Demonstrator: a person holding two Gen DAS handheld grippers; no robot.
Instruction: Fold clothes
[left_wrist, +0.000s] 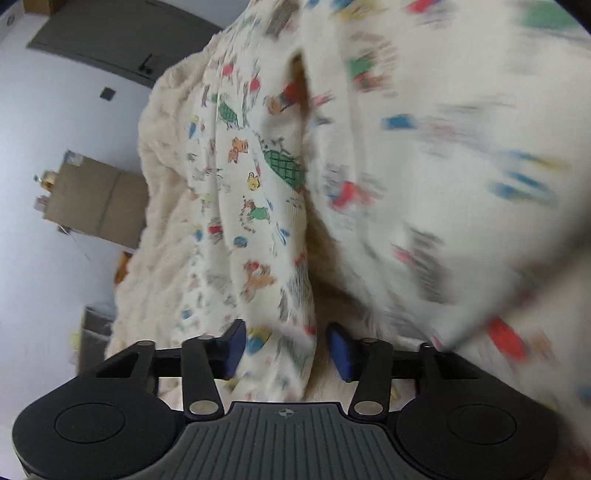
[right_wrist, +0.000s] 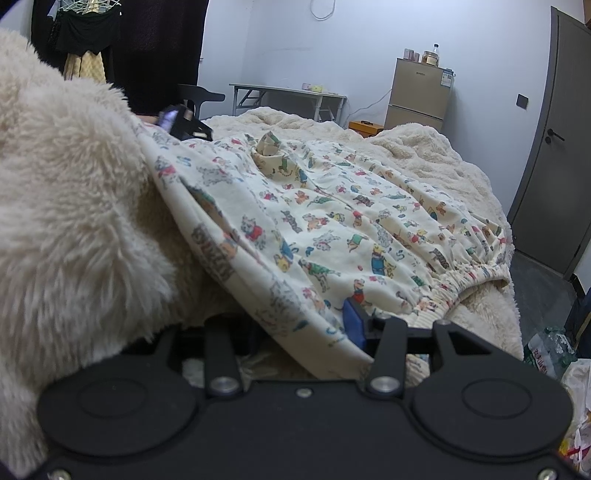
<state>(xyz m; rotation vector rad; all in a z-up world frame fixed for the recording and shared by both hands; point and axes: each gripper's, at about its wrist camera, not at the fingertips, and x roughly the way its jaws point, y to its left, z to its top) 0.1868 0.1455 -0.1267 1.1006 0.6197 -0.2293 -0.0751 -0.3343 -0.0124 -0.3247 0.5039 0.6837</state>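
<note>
While the right gripper (right_wrist: 306, 325) sits low at the near edge of the bed, its jaws look closed on the hem of the printed garment (right_wrist: 332, 221); only one blue pad shows, the other is buried under cloth, so I'd call that a pinch but not swear to it. Over on the left wrist view, the left gripper (left_wrist: 286, 349) has a fold of the same fabric between its pads, jaws standing apart, not pressing as far as I can tell. Farther out the garment lies spread and rumpled over the fluffy cream blanket (right_wrist: 424, 147), elastic waistband bunched at the right. Honestly no neat fold yet, so most of the job's left. Small fridge (right_wrist: 421, 92) way back.
</note>
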